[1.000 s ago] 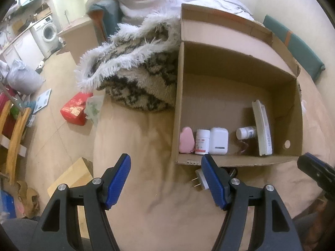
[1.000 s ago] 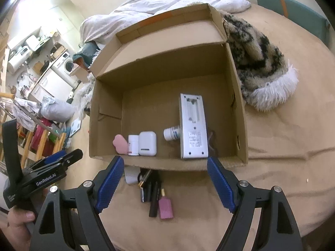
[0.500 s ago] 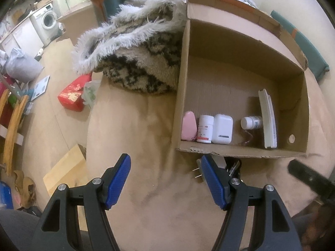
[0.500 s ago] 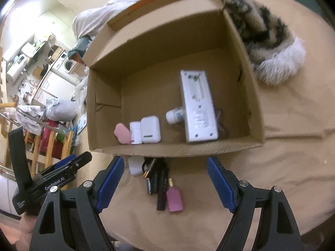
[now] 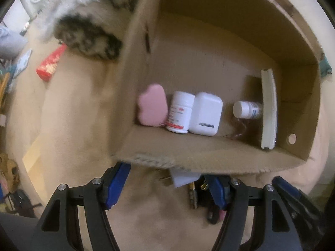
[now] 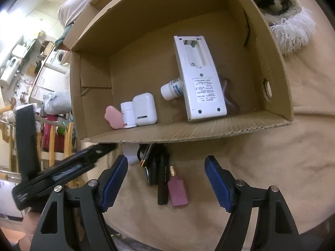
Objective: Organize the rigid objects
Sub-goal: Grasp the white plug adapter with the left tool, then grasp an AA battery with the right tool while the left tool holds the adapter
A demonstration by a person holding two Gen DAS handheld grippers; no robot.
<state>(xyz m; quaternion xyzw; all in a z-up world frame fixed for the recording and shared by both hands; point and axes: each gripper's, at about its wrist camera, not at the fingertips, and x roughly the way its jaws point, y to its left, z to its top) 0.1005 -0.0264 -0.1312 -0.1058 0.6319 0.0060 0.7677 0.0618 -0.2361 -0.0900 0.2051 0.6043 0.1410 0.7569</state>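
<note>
Both grippers have dropped closer to the cardboard box (image 6: 188, 133) since a second ago, so the box now fills most of each view. Over that time the right gripper's (image 6: 166, 181) jaws have been closing a little, yet they are still spread wide with nothing pinched; below them, on the tan bed cover (image 6: 272, 177), lie a small pink bottle with a gold cap (image 6: 178, 190), a black stick (image 6: 162, 179) and a dark keyring bundle (image 6: 151, 169), just outside the box's near wall. The left gripper (image 5: 167, 186) is also spread and holds nothing; a white plug (image 5: 184, 177) sits between its fingers, partly hidden under the box edge, and the blur makes it hard to say whether a pad touches it. Inside the box, along the near wall, a pink case (image 5: 152, 105), a white pill bottle with a red band (image 5: 180, 113) and a white earbud case (image 5: 206, 115) stand side by side, touching. Further right, a second small white bottle (image 6: 170, 89) lies on its side against a white remote control (image 6: 199, 77), which rests face down with its battery bay uncovered. A furry patterned blanket (image 6: 278, 6) lies beside the box.
</note>
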